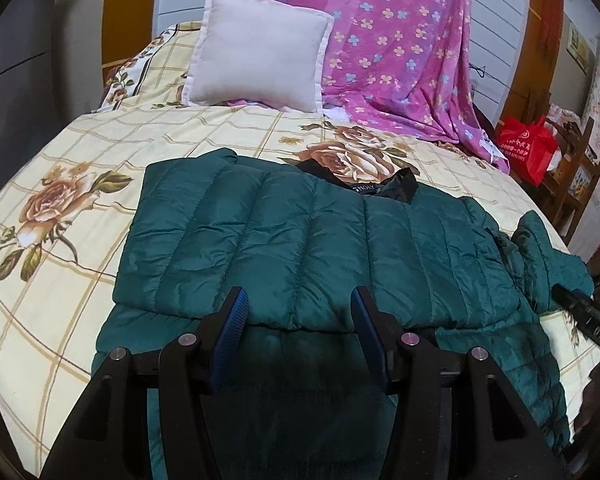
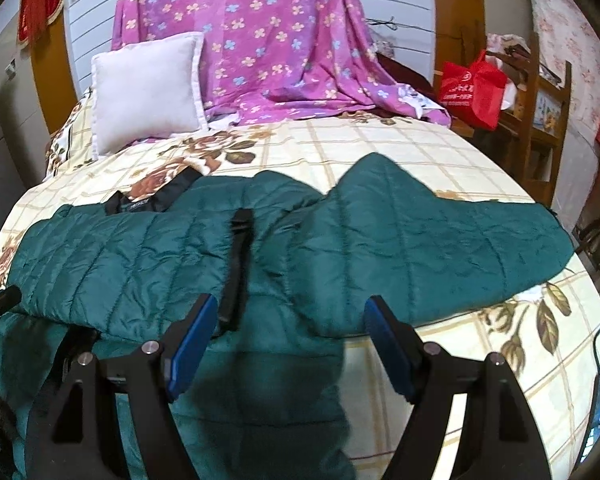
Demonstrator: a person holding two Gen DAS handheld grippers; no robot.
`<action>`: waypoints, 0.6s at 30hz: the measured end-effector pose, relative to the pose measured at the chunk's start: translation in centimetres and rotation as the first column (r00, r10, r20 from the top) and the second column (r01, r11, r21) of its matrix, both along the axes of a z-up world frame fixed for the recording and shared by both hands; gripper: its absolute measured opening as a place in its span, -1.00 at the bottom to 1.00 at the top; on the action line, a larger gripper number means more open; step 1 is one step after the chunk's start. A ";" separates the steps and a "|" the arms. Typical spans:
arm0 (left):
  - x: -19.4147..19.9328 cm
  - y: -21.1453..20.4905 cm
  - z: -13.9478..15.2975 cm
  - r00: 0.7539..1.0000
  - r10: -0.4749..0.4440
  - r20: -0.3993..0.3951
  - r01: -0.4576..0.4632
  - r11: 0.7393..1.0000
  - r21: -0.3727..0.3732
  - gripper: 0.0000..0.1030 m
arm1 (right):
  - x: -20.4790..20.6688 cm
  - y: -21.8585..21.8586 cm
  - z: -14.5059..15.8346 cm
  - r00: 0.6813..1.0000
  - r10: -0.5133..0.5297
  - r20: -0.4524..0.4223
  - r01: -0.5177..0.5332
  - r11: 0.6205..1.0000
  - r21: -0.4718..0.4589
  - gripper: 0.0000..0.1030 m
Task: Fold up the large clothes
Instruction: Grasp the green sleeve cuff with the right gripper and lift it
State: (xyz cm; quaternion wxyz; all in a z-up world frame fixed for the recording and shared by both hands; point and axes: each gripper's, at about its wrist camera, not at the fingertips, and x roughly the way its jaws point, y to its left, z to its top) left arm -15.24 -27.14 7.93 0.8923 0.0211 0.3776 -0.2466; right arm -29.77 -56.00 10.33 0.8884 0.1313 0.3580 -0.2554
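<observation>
Both my tools, left (image 1: pixel 298 306) and right (image 2: pixel 290 314), hang open and empty over the green jacket (image 1: pixel 320 236) on the bed (image 1: pixel 60 288); hem folded up, sleeve (image 2: pixel 440 232) at 2 o'clock unfolded.

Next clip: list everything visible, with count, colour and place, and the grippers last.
puffer jacket: one, dark green, spread on the bed, one sleeve out toward the bed's right side
bedsheet: one, cream check with roses, covering the bed
pillow: one, white, at the bed's head
floral sheet: one, pink, draped at the bed's head
bag: one, red, right of the bed
left gripper: open, over the jacket
right gripper: open, over the jacket
</observation>
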 end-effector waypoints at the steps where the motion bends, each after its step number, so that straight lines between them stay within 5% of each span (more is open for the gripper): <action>1: -0.2 -0.1 0.1 1.000 -0.005 0.004 0.005 1.000 0.005 -0.32 | -0.3 -0.3 0.2 1.000 -0.004 0.005 0.004 1.000 0.000 0.54; 11: -1.7 0.7 2.3 1.000 -0.005 0.026 0.005 1.000 -0.020 -0.32 | -4.4 -8.8 0.9 0.978 -0.207 0.015 0.206 0.978 0.046 0.65; 18: -1.1 1.2 0.3 1.000 0.017 -0.019 -0.017 1.000 -0.017 -0.32 | -7.1 -17.6 -0.3 0.927 -0.374 -0.014 0.374 0.927 0.008 0.65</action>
